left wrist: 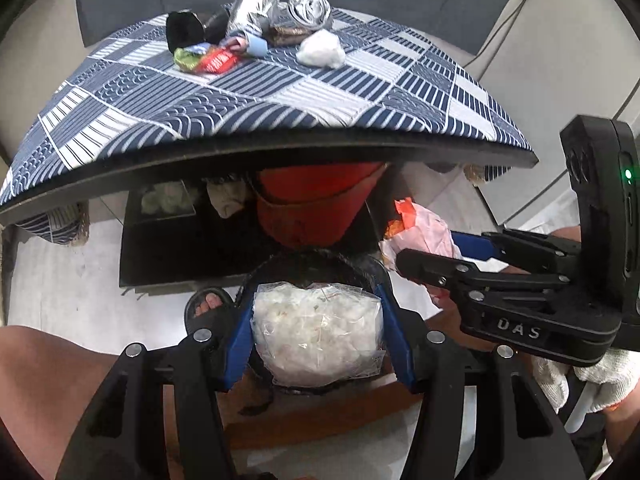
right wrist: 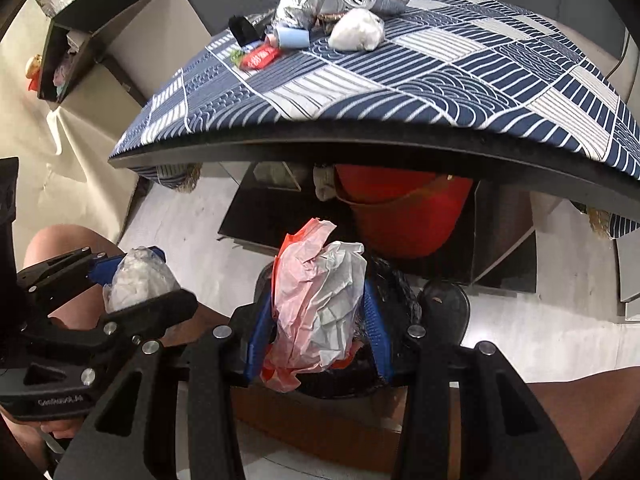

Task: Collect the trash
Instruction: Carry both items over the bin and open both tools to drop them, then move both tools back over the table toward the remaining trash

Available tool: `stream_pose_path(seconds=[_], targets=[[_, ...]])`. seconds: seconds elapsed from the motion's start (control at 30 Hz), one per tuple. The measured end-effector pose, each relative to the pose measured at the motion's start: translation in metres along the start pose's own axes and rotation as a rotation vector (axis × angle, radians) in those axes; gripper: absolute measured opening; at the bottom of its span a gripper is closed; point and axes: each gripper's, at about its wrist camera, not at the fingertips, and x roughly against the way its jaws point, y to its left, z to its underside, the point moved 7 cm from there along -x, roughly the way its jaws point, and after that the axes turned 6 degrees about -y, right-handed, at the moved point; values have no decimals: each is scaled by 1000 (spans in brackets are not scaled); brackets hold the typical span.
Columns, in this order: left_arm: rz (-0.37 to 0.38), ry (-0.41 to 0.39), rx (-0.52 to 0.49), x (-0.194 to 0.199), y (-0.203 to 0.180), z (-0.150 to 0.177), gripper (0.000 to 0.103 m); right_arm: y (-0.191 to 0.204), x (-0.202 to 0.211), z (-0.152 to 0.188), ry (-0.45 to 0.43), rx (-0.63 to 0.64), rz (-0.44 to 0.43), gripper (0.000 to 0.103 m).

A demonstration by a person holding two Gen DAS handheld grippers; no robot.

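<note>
Both grippers were clamped on trash: our left gripper [left wrist: 316, 332] held a clear plastic bag of white scraps [left wrist: 318, 332], our right gripper [right wrist: 316, 320] a crumpled pink-and-white plastic bag [right wrist: 316, 308]. We judged this the drop-off step, both poised over the black-lined bin [left wrist: 320, 260] below the table's dark front edge [left wrist: 280, 160]. Next we needed to lower and release, with little room between that edge, our knees and each other.

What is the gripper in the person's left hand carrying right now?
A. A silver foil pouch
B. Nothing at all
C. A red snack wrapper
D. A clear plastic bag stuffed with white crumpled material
D: in the left wrist view the left gripper has its blue fingers pressed against both sides of a clear bag of white crumpled material, held below the table edge.
</note>
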Motion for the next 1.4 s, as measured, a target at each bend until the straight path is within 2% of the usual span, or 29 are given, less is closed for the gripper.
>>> stream_pose_path(seconds=[0.27,0.73,0.77,0.8,0.83,0.87,1.4], targets=[[25,83,-3,-16,-5,16,55,-14,-14,6,65,-45,6,44],[26,123,23,-26,0,21,55,-19,-22,5,95,-86,-20,46],[24,127,24,-27,0,22,56,-19,-22,5,93,-93,-25,46],[21,131,25,-28,0,22,66,-19,-22,4,93,-102,-36,52],[12,135,27,-29,2,23,82,-20,-22,4,90,-114,-46,56],[0,135,32,-29,3,23,88,-19,-20,2,83,-121,-51,56],[19,94,91,-22,13,12,89,-25,-11,-4,33,-146,-58,56]])
